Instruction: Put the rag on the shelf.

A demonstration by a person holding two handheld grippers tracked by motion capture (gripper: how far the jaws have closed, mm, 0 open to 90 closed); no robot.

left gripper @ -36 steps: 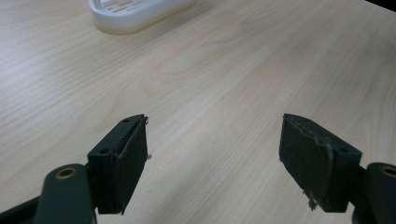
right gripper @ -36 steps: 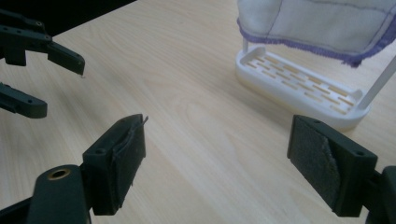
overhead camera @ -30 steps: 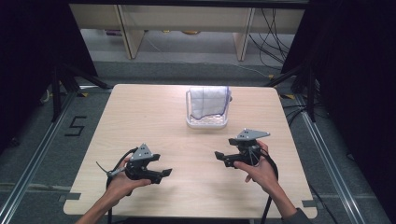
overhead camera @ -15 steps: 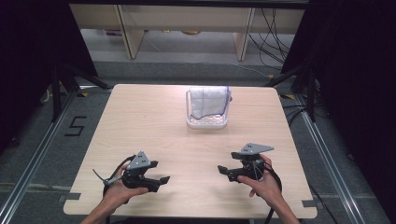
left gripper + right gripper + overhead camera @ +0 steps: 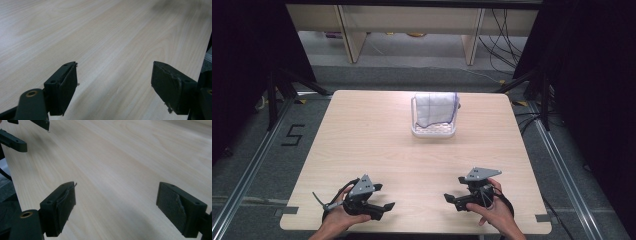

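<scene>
A white rack (image 5: 434, 131) with a white cloth (image 5: 436, 109) draped over it stands on the far middle of the wooden table (image 5: 377, 145). My left gripper (image 5: 384, 206) rests near the front left edge, held by a hand, jaws pointing right. In the left gripper view its jaws stand wide apart over bare wood, left gripper (image 5: 115, 85) open and empty. My right gripper (image 5: 448, 198) sits near the front right edge, jaws pointing left. The right gripper (image 5: 116, 205) is open too, with nothing between its pads. Its view also catches the other gripper's jaws (image 5: 30, 130) at top left.
The table's front edge (image 5: 412, 231) lies just behind both hands. Black frame legs (image 5: 282, 85) and cables (image 5: 507, 30) stand on the floor beyond the table. A floor mark reading 5 (image 5: 292, 135) lies at the left.
Both grippers have drawn back toward the front edge of the table and lowered onto it. Their jaws stay open. The rack and cloth have not moved.
</scene>
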